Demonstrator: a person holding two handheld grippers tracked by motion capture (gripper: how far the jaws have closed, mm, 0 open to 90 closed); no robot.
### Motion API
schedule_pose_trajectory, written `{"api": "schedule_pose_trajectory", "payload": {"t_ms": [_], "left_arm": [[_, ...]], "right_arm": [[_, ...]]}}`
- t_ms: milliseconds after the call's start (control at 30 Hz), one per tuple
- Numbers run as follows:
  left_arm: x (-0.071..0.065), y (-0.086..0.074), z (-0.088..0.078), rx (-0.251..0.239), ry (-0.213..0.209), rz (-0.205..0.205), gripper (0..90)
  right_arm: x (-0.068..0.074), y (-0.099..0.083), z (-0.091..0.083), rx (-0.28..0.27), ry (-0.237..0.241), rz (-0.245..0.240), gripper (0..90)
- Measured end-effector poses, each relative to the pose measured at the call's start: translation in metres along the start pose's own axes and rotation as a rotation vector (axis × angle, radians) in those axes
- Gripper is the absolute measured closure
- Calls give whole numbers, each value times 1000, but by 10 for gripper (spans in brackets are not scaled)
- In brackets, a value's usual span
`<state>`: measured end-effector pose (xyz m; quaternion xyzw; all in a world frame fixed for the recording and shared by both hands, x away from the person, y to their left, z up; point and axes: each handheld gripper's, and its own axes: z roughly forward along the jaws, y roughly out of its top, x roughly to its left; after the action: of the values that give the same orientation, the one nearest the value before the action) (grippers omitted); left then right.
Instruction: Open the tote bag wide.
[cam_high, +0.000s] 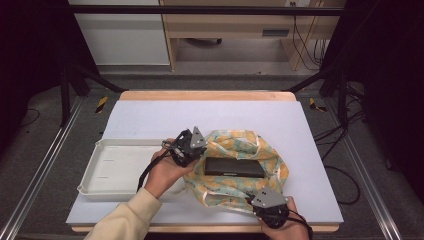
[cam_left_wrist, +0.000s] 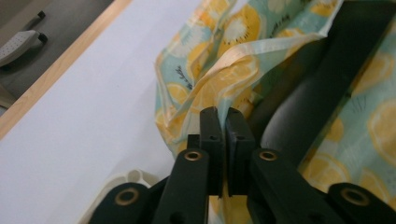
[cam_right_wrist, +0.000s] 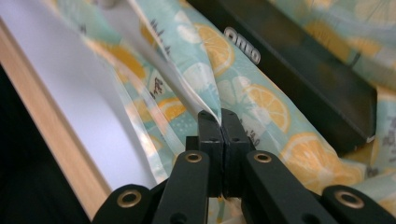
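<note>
Both the left gripper (cam_left_wrist: 222, 122) and right gripper (cam_right_wrist: 221, 122) have jaws clamped on the lemon-print plastic bag's (cam_high: 227, 192) rim; the flat black box (cam_high: 234, 167) lies lengthwise between them.

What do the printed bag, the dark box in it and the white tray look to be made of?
Bag: thin glossy plastic film, by its sheen and sharp creases. Box: probably matte black hard plastic or card, with straight edges. Tray: seemingly moulded white plastic, with a rounded rim.
</note>
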<state>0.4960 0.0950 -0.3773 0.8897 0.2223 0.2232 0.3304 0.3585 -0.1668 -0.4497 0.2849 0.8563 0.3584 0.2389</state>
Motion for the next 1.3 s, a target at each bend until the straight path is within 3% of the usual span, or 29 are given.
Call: {"api": "schedule_pose_trajectory", "payload": {"t_ms": [67, 167, 300, 333, 367, 400, 467, 633, 733, 867, 933, 1000, 1033, 1133, 1167, 1200, 1233, 1267, 1300], "left_arm": [[3, 0, -2, -10, 5, -19, 897], [12, -3, -13, -75, 28, -66, 900], [12, -6, -19, -101, 7, -86, 900], [11, -7, -20, -105, 5, -81, 900], [11, -7, -22, -111, 7, -76, 900], [9, -8, -25, -118, 4, -76, 900], [9, -9, -28, -131, 6, -77, 900], [7, -8, -33, -133, -5, -61, 900], [5, -6, -35, -153, -12, -67, 900], [4, -5, -40, -167, -19, -62, 900], [4, -5, -43, -179, -18, -62, 900], [3, -4, -48, -191, -20, -62, 900], [4, -4, -51, -197, -18, -60, 900], [4, -3, -59, -224, -23, -71, 900], [4, -3, -59, -224, -23, -71, 900], [4, -3, -62, -226, -21, -66, 900], [4, -3, -62, -223, -20, -58, 900], [3, -3, -62, -218, -24, -53, 900], [1, -2, -60, -207, -24, -40, 900]], "right_arm": [[0, -2, -1, 9, 0, -10, 899], [1, -8, -6, 34, 2, -18, 899], [3, -10, -9, 25, 17, -16, 865], [3, -8, -13, -10, 25, -12, 773], [3, -8, -13, -10, 25, -12, 773], [2, -5, -17, -35, 18, 5, 668], [-2, -2, -23, -55, 8, 29, 571], [-9, 7, -37, -91, -22, 38, 463], [-25, 19, -45, -92, -95, 47, 402], [-50, 25, -39, 4, -244, 56, 406], [-64, 23, -32, 59, -297, 101, 381], [-76, 21, -23, 90, -304, 150, 363], [-80, 20, -19, 103, -306, 169, 366], [-89, 18, -10, 119, -274, 192, 634], [-89, 18, -10, 119, -274, 192, 634], [-91, 21, -9, 118, -270, 178, 791], [-91, 21, -9, 118, -270, 178, 791], [-92, 23, -10, 109, -281, 181, 831], [-97, 29, -19, 72, -337, 182, 879]]}}
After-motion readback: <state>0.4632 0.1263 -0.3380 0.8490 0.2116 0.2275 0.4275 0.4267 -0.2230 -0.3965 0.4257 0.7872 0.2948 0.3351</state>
